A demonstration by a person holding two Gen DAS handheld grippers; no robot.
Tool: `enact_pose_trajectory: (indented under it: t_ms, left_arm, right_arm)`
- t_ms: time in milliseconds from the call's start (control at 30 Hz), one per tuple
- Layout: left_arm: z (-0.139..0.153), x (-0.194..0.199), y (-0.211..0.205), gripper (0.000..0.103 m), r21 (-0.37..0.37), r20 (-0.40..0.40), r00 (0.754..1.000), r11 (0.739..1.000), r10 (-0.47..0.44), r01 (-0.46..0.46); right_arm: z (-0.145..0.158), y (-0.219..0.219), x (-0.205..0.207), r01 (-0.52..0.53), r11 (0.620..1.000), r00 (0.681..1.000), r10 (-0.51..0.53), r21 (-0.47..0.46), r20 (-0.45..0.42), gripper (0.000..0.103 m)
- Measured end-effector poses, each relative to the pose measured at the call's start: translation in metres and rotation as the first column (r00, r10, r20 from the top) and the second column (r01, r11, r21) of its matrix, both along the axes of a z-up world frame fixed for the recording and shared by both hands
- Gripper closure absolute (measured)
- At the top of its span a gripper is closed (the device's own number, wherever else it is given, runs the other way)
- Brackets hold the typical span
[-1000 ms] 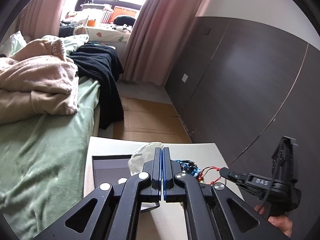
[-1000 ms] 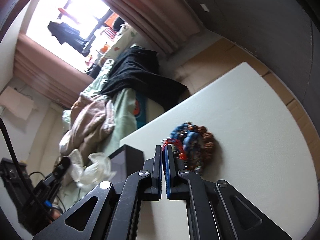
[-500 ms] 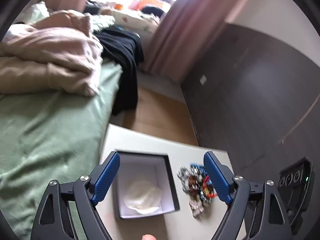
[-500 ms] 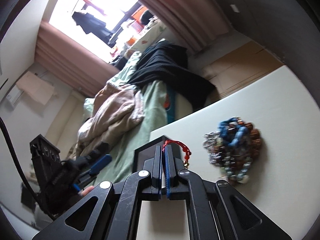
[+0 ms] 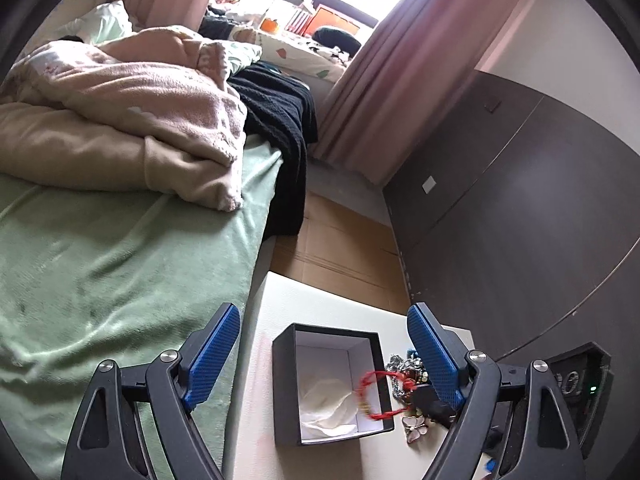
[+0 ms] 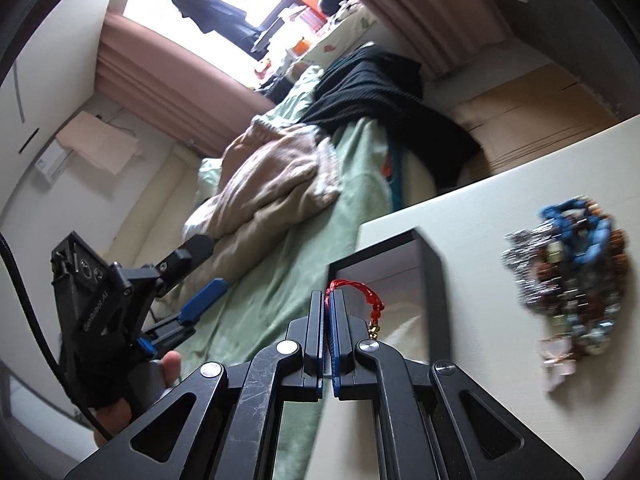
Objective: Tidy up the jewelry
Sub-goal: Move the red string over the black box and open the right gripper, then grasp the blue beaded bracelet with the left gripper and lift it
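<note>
My right claw [image 6: 329,300] is clenched on a red cord bracelet [image 6: 362,294], which hangs over the open black box [image 5: 334,384], its loop partly inside the box's right wall. My left claw [image 5: 324,354] is released, its blue pads [image 5: 212,354] spread wide on either side of the box. White tissue [image 5: 326,402] lies in the box's bottom. The jewelry pile [image 6: 568,276] sits just right of the box on the white table [image 5: 276,308]. A green bed [image 5: 112,264] lies left of the box.

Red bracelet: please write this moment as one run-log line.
right gripper: shut on red bracelet | over open black box | left gripper: open | bead pile: on table
</note>
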State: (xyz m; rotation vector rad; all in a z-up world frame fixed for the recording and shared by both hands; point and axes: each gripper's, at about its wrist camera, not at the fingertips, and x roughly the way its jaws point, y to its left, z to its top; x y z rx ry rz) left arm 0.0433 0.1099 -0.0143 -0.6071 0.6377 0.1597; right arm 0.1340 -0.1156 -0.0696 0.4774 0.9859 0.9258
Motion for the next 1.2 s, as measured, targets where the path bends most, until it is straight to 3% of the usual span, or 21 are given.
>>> enact_pose_trajectory:
  t_ms: [33,100,167,267,667,933,1067,1200]
  left_arm:
    - [0.000,0.000,0.000,0.017,-0.002,-0.001,1.000,1.000,-0.002,0.002]
    - [0.000,0.000,-0.001,0.017,0.004,-0.006,1.000,1.000,-0.009,0.009]
    - [-0.001,0.001,-0.002,0.017,0.009,-0.010,1.000,1.000,-0.014,0.014]
    - [-0.002,0.002,-0.003,0.017,0.006,-0.010,1.000,1.000,-0.022,0.022]
    - [-0.007,0.020,-0.053,0.018,0.062,-0.028,0.990,0.988,-0.139,0.141]
    - [-0.014,0.039,-0.101,0.032,0.096,-0.069,0.965,0.961,-0.253,0.259]
    - [-0.014,0.055,-0.129,0.046,0.139,-0.108,0.944,0.935,-0.313,0.326]
    - [-0.013,0.062,-0.151,0.047,0.153,-0.120,0.926,0.915,-0.359,0.374]
  right_arm:
    - [-0.002,0.005,0.000,-0.003,1.000,1.000,0.003,-0.022,-0.003,0.098]
    - [-0.009,0.014,0.002,-0.014,0.995,0.999,0.011,-0.096,-0.036,0.083]
    - [-0.013,0.008,0.004,0.023,0.991,0.999,-0.029,-0.135,-0.044,0.052]
    - [-0.004,-0.012,0.005,0.087,0.988,0.996,-0.089,-0.127,-0.011,0.038]
    - [0.017,-0.099,0.014,0.267,0.953,0.964,-0.267,-0.145,0.018,0.036]
    - [0.017,-0.140,0.021,0.333,0.928,0.941,-0.339,-0.167,-0.010,0.036]
    - [0.015,-0.157,0.024,0.383,0.908,0.919,-0.394,-0.170,-0.036,0.036]
    - [0.014,-0.174,0.025,0.419,0.891,0.898,-0.435,-0.173,-0.067,0.036]
